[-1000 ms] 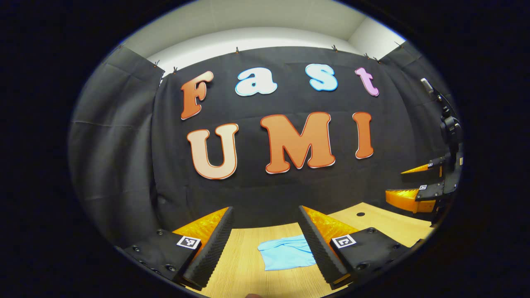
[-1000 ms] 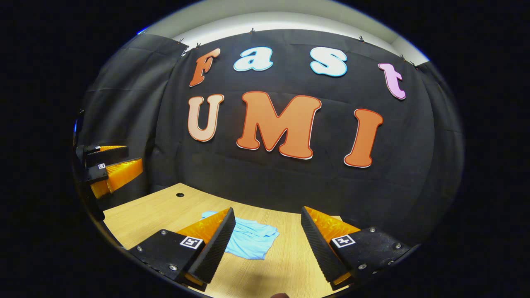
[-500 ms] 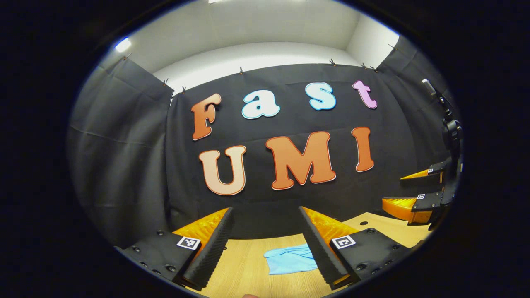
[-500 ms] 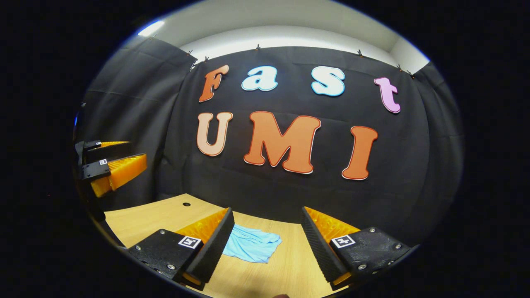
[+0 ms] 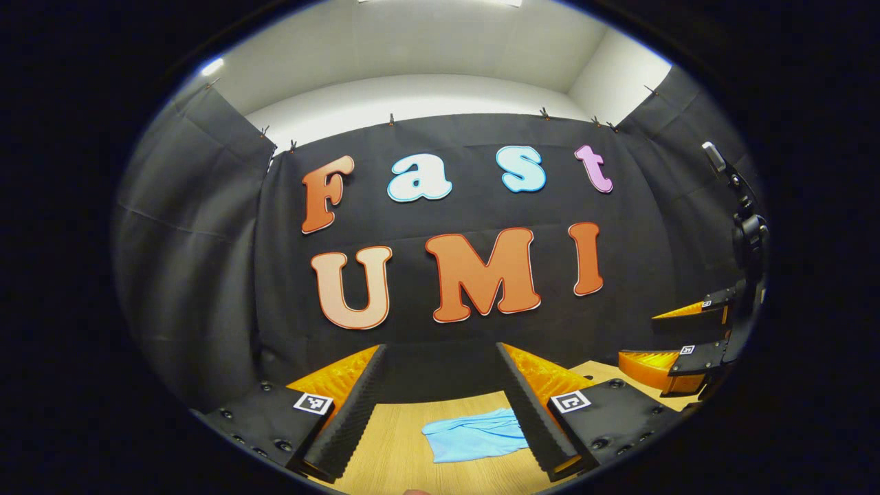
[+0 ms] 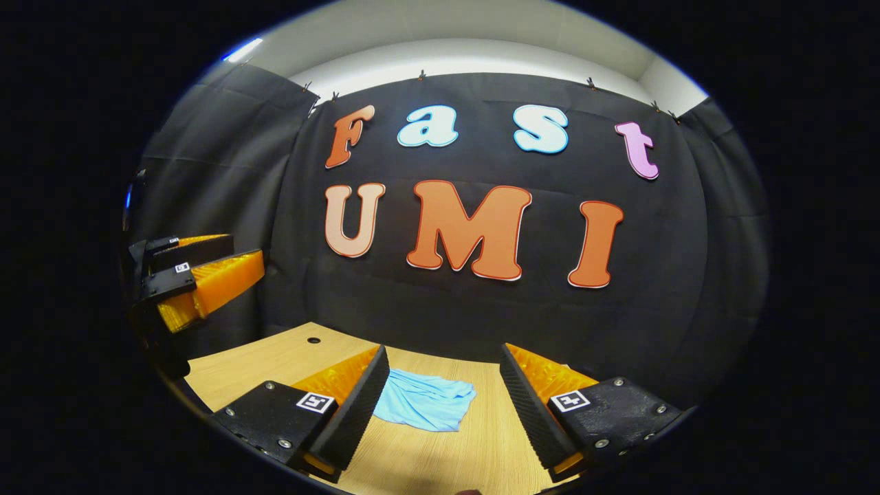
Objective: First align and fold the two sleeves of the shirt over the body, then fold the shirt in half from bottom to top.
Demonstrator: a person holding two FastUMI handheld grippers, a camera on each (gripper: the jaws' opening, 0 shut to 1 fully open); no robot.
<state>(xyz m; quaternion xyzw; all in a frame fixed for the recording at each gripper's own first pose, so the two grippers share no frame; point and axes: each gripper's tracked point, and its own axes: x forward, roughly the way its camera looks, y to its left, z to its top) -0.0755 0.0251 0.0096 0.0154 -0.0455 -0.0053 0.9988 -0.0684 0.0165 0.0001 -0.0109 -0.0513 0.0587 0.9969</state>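
While both grippers are being held well above the wooden table [image 6: 275, 357], nothing is being gripped by either of them. At the left of the scene, the left gripper [image 5: 440, 402] is being carried with its fingers spread wide and empty, and it is also being seen from the side at the left edge of the right gripper view [image 6: 206, 278], raised clear of the table. Compared with a second ago, the cameras are being tilted upward: more of the pale ceiling is being shown, and the light blue shirt [image 5: 474, 434] is being pushed lower and smaller in the left gripper view, partly hidden behind that gripper's right-hand finger. Toward the middle, the shirt [image 6: 426, 407] is being seen lying on the table as a compact, somewhat rumpled bundle, far from both sets of fingertips, with no sleeve visibly sticking out. At the right, the right gripper [image 6: 443, 402] is likewise being held spread and empty, and is being glimpsed at the right edge of the left gripper view [image 5: 677, 337]. From this, the grippers are judged as being withdrawn from the shirt, and the folding is judged as likely finished, although the layers cannot be told apart.
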